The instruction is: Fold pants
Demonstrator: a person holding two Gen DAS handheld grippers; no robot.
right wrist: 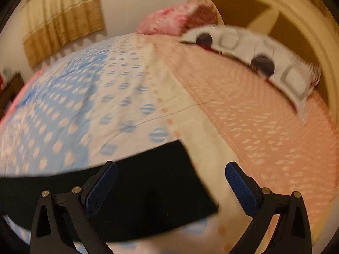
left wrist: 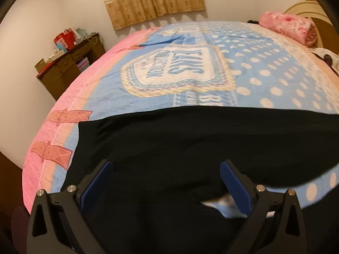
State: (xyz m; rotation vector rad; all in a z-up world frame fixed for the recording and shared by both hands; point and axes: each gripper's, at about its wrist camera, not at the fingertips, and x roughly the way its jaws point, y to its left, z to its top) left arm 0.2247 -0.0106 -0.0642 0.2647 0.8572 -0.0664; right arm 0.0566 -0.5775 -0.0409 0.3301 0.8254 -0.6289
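Observation:
Black pants (left wrist: 190, 144) lie spread flat across the near part of a bed with a blue dotted blanket (left wrist: 264, 67). My left gripper (left wrist: 166, 169) is open, its blue pads (left wrist: 95, 186) wide apart just above the dark cloth. In the right wrist view the end of the pants (right wrist: 161, 182) lies on the blanket (right wrist: 84, 105). My right gripper (right wrist: 171, 169) is open above that end; its left pad (right wrist: 101, 188) is over the cloth and its right pad (right wrist: 241, 188) is over bare blanket. This view is blurred.
A pink rolled blanket (left wrist: 286, 27) and a white patterned pillow (right wrist: 254, 53) lie at the head of the bed by the cream headboard (right wrist: 286, 17). A dark wooden desk (left wrist: 70, 63) with clutter stands by the far wall under a curtain (left wrist: 152, 0).

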